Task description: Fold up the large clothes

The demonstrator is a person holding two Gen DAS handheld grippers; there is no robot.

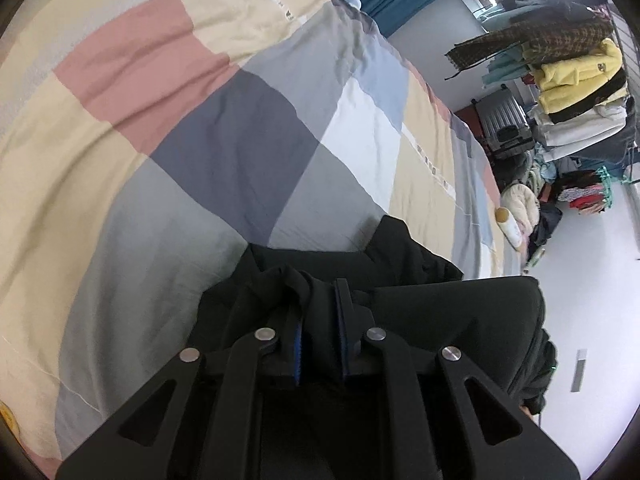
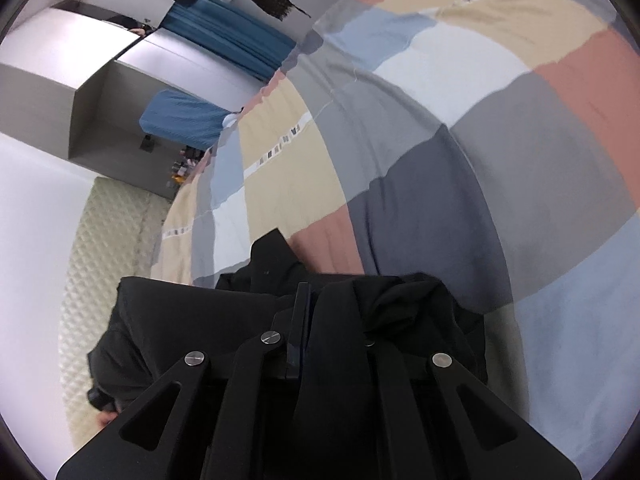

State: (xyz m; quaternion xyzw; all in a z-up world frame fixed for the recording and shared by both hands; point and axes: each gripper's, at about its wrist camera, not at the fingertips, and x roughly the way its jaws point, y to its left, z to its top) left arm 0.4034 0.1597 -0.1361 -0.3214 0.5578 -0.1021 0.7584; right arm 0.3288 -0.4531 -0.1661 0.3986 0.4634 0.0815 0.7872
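A black garment [image 1: 440,312] hangs bunched over the near edge of a bed covered by a patchwork quilt [image 1: 200,120] of beige, pink, grey and blue squares. My left gripper [image 1: 320,300] is shut on a fold of it, and cloth fills the gap between the blue pads [image 1: 343,320]. In the right wrist view the same black garment [image 2: 200,320] drapes over my right gripper [image 2: 320,304], which is shut on it. Its left finger [image 2: 300,320] shows and cloth hides the right one. Both grippers point down at the quilt [image 2: 440,160].
A cream cylinder [image 1: 508,224] lies at the quilt's far edge. A rack of hung clothes [image 1: 576,76] and piles on the floor [image 1: 560,200] stand beyond the bed. A blue curtain [image 2: 240,48] and a quilted panel [image 2: 112,248] are beside the bed.
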